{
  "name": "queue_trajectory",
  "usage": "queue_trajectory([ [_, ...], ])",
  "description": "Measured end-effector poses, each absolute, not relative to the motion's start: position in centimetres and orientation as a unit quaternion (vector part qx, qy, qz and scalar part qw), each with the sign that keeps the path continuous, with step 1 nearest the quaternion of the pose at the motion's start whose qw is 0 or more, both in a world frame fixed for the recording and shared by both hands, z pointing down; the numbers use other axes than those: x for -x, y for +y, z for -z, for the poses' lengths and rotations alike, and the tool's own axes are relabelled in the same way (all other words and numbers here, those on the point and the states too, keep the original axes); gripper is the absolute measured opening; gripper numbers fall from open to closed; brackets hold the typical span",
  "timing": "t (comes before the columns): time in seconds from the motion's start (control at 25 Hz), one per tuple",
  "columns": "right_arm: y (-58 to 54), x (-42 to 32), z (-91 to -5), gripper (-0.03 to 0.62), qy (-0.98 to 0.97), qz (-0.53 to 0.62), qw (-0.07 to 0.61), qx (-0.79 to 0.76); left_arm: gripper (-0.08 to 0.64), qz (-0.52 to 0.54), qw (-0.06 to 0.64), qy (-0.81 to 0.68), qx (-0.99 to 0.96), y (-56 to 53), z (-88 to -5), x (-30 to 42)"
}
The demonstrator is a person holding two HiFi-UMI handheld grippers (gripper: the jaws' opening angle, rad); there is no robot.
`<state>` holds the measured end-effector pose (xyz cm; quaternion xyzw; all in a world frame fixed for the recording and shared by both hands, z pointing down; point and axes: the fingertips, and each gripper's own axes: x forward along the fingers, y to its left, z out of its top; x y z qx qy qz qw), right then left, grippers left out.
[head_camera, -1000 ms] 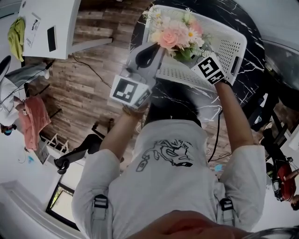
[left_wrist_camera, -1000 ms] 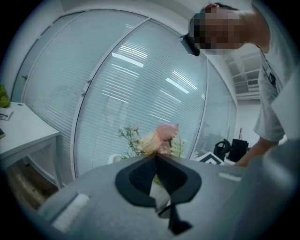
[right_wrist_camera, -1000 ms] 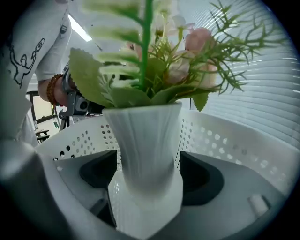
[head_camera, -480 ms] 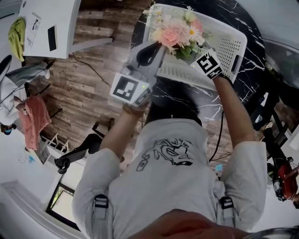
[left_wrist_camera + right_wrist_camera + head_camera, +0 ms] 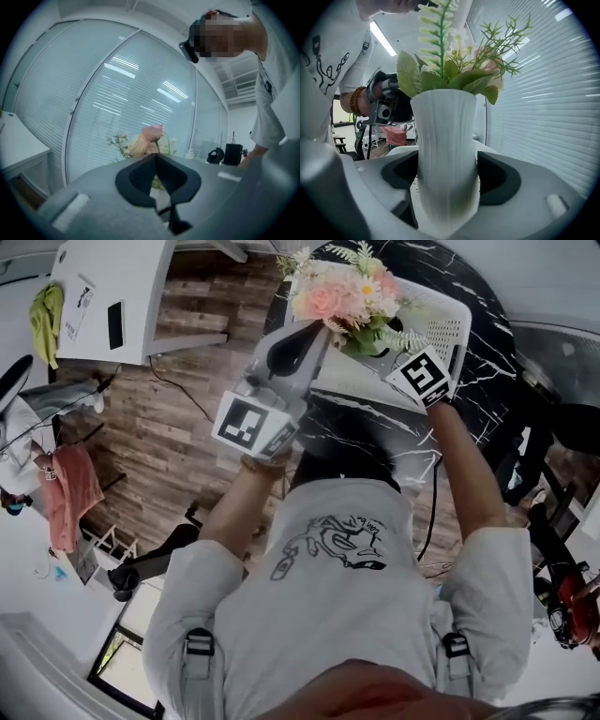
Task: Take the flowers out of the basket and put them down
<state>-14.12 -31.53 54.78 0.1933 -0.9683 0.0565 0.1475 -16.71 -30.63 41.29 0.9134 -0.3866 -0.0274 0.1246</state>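
A bunch of pink, peach and white flowers (image 5: 342, 296) with green sprigs stands in a white ribbed vase (image 5: 446, 154). My right gripper (image 5: 446, 176) is shut on the vase, a pad pressing each side, and holds it upright above the white perforated basket (image 5: 452, 326). In the head view the right gripper (image 5: 380, 348) sits under the bouquet. My left gripper (image 5: 323, 329) is raised beside the flowers on the left. Its jaws meet at the tips (image 5: 156, 157) just under a pink rose (image 5: 152, 132). Whether a stem is caught there I cannot tell.
The basket rests on a black marbled table (image 5: 375, 427). A white desk (image 5: 112, 296) stands at the upper left over wooden floor (image 5: 178, 427). Glass walls with blinds (image 5: 117, 93) surround the room. The person's arm and torso (image 5: 269, 117) show at the right of the left gripper view.
Both grippers and the vase of flowers have risen, away from the basket. The bouquet now sits higher and further from me in the head view.
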Motion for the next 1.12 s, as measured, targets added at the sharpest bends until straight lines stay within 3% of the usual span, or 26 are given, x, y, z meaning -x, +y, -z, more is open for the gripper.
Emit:
queue_trajectory([
  [0.8, -25.3, 9.9, -38.1, 0.390, -0.967, 0.005, 0.050, -0.249, 0.003, 0.083, 0.021, -0.339, -0.937, -22.2, -25.1, 11.8],
  [1.12, -23.7, 9.3, -35.6, 0.390, -0.967, 0.019, 0.038, -0.253, 0.003, 0.090, 0.004, -0.319, -0.944, -20.0, -22.8, 10.2],
])
